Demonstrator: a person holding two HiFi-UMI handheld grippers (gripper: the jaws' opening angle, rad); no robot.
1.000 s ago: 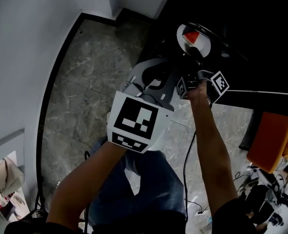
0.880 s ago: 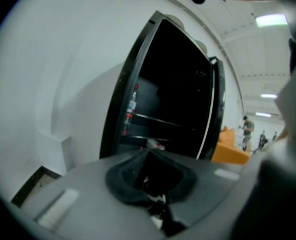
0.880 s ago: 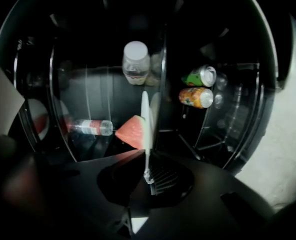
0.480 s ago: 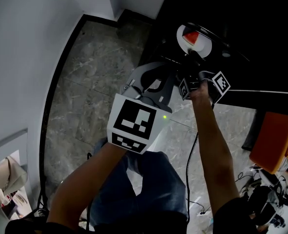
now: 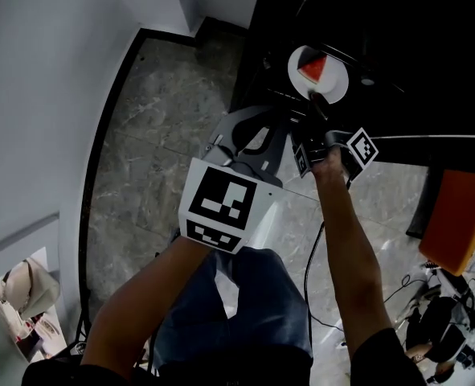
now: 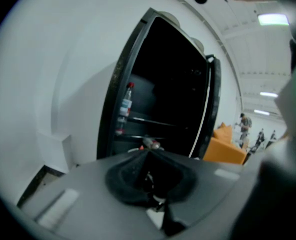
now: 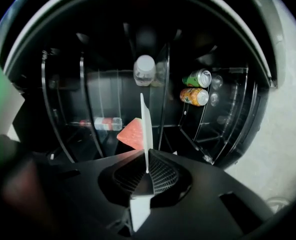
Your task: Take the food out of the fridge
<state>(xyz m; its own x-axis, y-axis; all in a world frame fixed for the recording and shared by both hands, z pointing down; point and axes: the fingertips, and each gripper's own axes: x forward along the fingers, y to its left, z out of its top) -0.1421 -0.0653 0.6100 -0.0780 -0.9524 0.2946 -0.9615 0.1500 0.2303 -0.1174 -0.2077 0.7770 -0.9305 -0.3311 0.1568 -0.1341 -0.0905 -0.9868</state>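
Note:
A white plate [image 5: 327,77] carries a red wedge of watermelon [image 5: 313,67] at the mouth of the dark fridge [image 5: 414,30]. My right gripper [image 5: 318,108] is shut on the plate's near rim; its jaws have just closed there. In the right gripper view the plate [image 7: 146,121] stands edge-on as a thin white line between the pads, with the watermelon [image 7: 131,133] to its left and the right gripper [image 7: 147,171] clamped on the rim. My left gripper [image 5: 257,131] hovers just left of the right one, jaws together and empty. The left gripper [image 6: 149,178] faces the open fridge [image 6: 163,79].
Inside the fridge are two cans [image 7: 197,87] on the right, an upright bottle [image 7: 144,70] at the back and a lying bottle [image 7: 103,124]. Another bottle [image 6: 125,108] stands on a shelf. An orange seat [image 5: 454,215] is at the right, a white wall [image 5: 36,95] at the left.
The right gripper has shifted slightly toward me with the plate in its jaws, and the plate sits a little further out of the fridge. The left gripper has stayed about where it was.

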